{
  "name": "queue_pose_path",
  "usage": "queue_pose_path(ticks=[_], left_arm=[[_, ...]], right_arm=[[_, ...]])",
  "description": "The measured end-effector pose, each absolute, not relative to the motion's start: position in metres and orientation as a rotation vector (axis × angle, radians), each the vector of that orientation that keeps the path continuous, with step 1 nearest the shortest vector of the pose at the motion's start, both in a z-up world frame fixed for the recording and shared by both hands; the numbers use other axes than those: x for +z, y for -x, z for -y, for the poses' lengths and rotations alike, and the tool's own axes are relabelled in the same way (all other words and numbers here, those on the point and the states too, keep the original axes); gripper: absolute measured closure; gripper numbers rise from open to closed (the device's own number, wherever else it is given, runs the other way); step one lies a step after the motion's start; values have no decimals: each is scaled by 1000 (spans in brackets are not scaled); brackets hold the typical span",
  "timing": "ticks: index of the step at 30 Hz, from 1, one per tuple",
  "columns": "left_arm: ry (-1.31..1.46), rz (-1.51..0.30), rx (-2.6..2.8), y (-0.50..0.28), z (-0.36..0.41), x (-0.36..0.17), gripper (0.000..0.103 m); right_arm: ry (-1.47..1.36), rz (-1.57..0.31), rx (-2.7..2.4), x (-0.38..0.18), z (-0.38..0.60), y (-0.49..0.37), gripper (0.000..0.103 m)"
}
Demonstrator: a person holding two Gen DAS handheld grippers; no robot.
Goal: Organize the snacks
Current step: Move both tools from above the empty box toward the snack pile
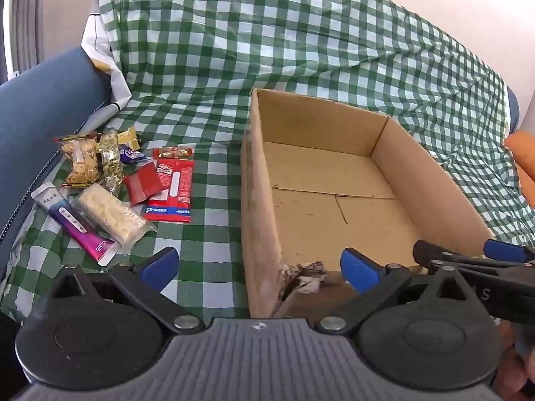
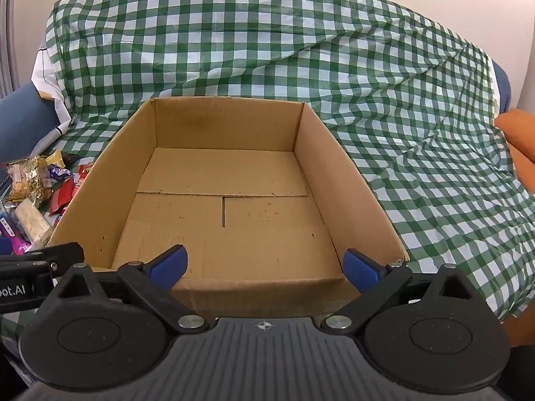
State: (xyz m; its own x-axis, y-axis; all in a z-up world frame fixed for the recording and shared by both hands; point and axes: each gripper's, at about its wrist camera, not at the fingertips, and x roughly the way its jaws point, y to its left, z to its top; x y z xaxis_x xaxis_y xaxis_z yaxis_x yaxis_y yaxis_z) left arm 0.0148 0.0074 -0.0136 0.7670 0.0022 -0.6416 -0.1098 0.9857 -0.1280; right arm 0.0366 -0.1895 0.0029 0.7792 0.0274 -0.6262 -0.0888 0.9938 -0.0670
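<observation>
An open, empty cardboard box (image 1: pixel 334 180) sits on a green checked cloth; it fills the middle of the right wrist view (image 2: pixel 227 183). Left of it lies a pile of snack packets: a red packet (image 1: pixel 174 187), a clear pack of white biscuits (image 1: pixel 113 217), a purple-and-white stick pack (image 1: pixel 77 224), a cracker bag (image 1: pixel 82 163) and gold-wrapped sweets (image 1: pixel 112 163). The pile shows at the left edge of the right wrist view (image 2: pixel 33 200). My left gripper (image 1: pixel 259 269) is open and empty over the box's torn near-left corner. My right gripper (image 2: pixel 265 267) is open and empty at the box's near wall.
The checked cloth (image 1: pixel 267 40) drapes over a sofa back behind the box. A blue cushion (image 1: pixel 43 107) is at the left, an orange cushion (image 2: pixel 518 137) at the right. A white patterned cloth (image 1: pixel 103 56) pokes out at the back left.
</observation>
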Motion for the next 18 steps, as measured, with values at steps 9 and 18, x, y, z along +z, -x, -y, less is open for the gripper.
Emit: queue_pose_path(ticks=[9,18], left_arm=[[122,-685,38,-10,11,1,0],[119,-644,19,-3,23,12,0]], right_arm=[[59,-654,59,4,190,-32,7],[40,-645,49,3,195,-31,10]])
